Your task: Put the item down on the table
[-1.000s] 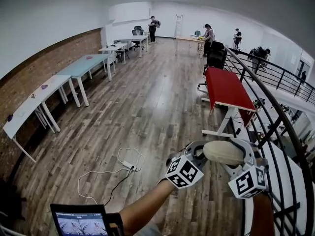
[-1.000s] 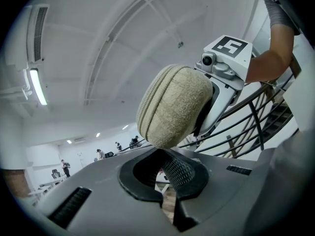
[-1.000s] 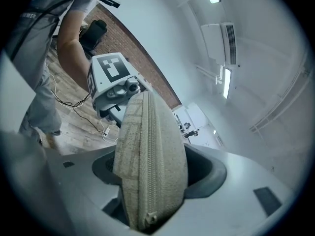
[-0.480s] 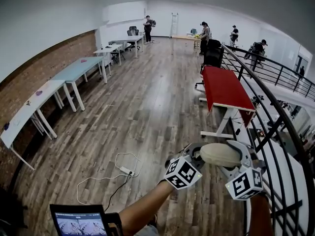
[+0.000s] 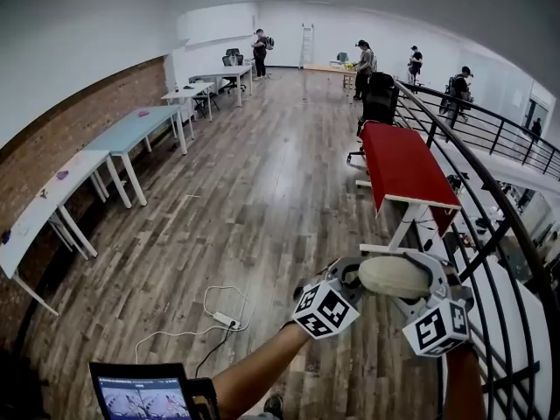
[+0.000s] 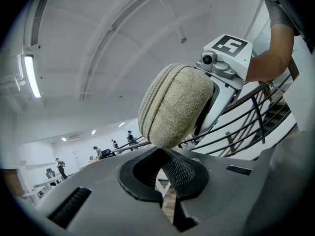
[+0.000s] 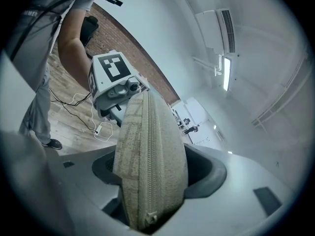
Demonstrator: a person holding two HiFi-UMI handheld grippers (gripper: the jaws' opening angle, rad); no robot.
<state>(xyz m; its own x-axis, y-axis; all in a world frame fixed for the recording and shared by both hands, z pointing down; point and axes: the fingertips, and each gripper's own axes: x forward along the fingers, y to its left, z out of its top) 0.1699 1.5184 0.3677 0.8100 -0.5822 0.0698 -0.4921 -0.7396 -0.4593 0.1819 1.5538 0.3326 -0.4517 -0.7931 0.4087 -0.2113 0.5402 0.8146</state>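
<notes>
A beige zip pouch (image 5: 395,276) hangs in the air between my two grippers, over the wooden floor. My right gripper (image 5: 429,278) is shut on it; in the right gripper view the pouch (image 7: 150,166) fills the jaws, zipper edge facing the camera. My left gripper (image 5: 354,274) meets the pouch's other end. In the left gripper view the pouch's rounded end (image 6: 174,104) sinks between the nearly closed jaws of the left gripper (image 6: 160,168). A red-topped table (image 5: 402,160) stands ahead, slightly to the right.
A black railing (image 5: 490,226) curves along the right side. Pale tables (image 5: 131,125) line the brick wall at the left. A white cable with a power strip (image 5: 223,318) lies on the floor below. A tablet (image 5: 144,396) sits at the bottom left. People (image 5: 363,58) stand far off.
The room has shifted a little in the head view. Both grippers and the pouch keep the same position relative to each other.
</notes>
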